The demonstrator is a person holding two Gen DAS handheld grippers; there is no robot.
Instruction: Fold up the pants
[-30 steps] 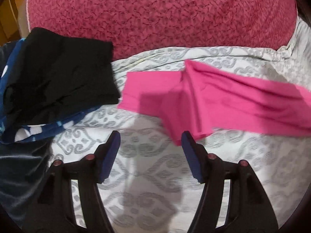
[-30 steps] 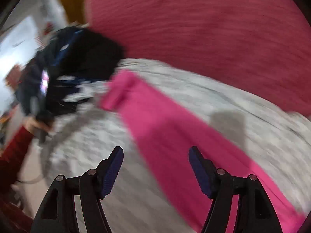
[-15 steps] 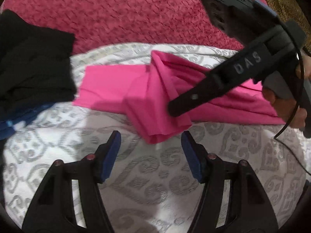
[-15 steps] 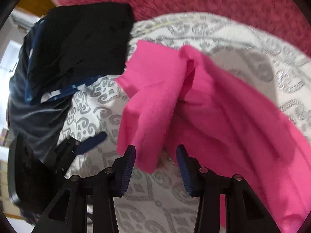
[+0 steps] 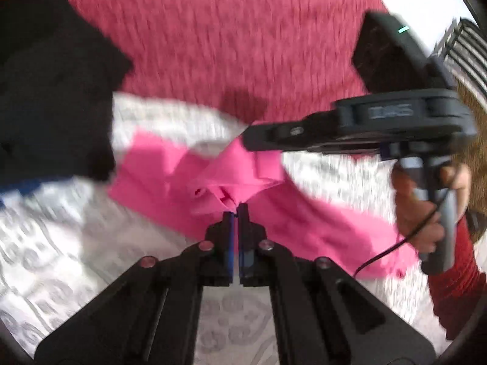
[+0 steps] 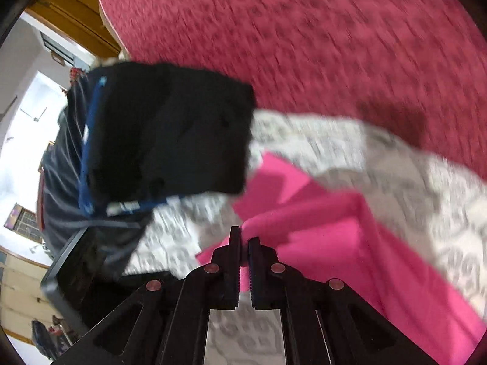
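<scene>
- Left wrist view: the left gripper [image 5: 236, 210] has just been closing, and its jaws are now together on a bunched fold of the pink pants [image 5: 213, 182], which lie in the middle of the patterned sheet [image 5: 61, 243].
- Further off on the right, a hand [image 5: 426, 203] in a red sleeve [image 5: 456, 273] carries the right gripper [image 5: 248, 141], whose tip also meets the raised pink cloth.
- The pants are rumpled and peaked where the two tips meet; one leg trails away to the right.
- A black folded pile [image 5: 54, 106] sits at the far left, and a red blanket [image 5: 228, 36] lies beyond.
- Right wrist view: the right gripper [image 6: 243, 237] has also just been closing; pink cloth shows between its jaws, so they are clamped on the pants [image 6: 319, 243] at the near edge.
- The black pile [image 6: 170, 127] sits to the left of the pants, close by.
- By my reading the folding has barely begun: both ends are gripped, no neat fold is laid yet, and smoothing and folding remain.
</scene>
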